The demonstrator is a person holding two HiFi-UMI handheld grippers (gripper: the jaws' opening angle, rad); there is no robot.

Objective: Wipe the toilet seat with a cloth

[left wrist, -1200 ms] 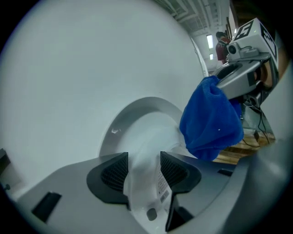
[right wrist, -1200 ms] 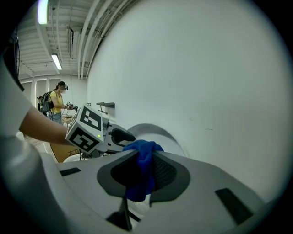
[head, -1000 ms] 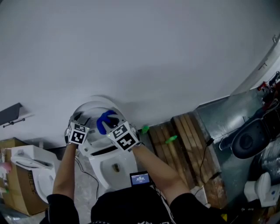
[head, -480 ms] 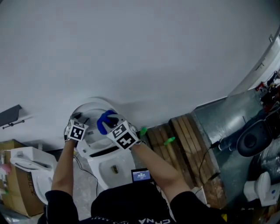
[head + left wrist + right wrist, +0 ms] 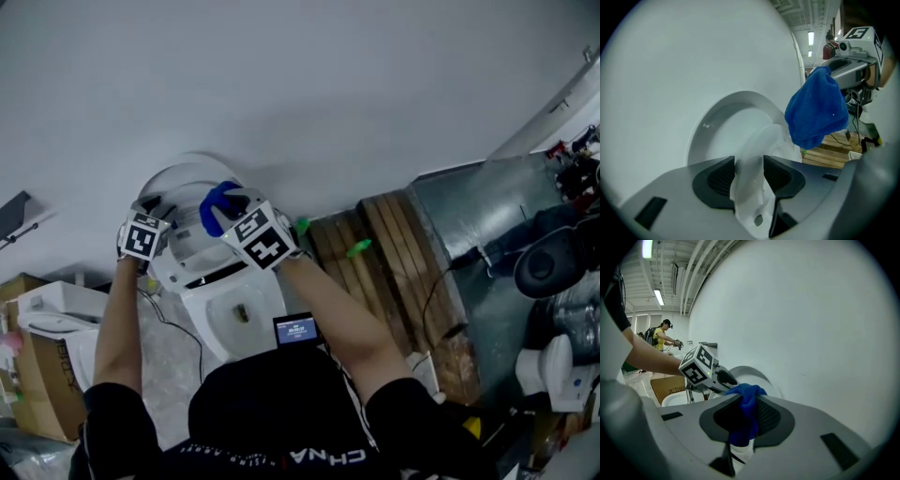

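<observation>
A white toilet [image 5: 234,314] stands against the wall with its lid [image 5: 183,178] and seat raised. My left gripper [image 5: 157,208] is at the seat's left edge. In the left gripper view its jaws [image 5: 749,163] are closing on the white seat rim [image 5: 751,150], which fills the gap between the pads. My right gripper [image 5: 228,208] is shut on a bunched blue cloth [image 5: 216,208] in front of the raised lid. The cloth [image 5: 744,416] hangs between its pads [image 5: 766,416], and it shows as a blue bundle [image 5: 817,110] in the left gripper view.
A wooden pallet [image 5: 394,272] lies right of the toilet, with sheet metal [image 5: 478,220] and cables beyond it. Another white toilet [image 5: 56,337] and a cardboard box [image 5: 28,403] are at the left. A small screen [image 5: 297,330] sits by my chest. A person [image 5: 661,336] stands far off.
Both grippers sit higher and further left in the head view. The left gripper has moved outward along the seat's left edge. The right gripper still holds the blue cloth.
</observation>
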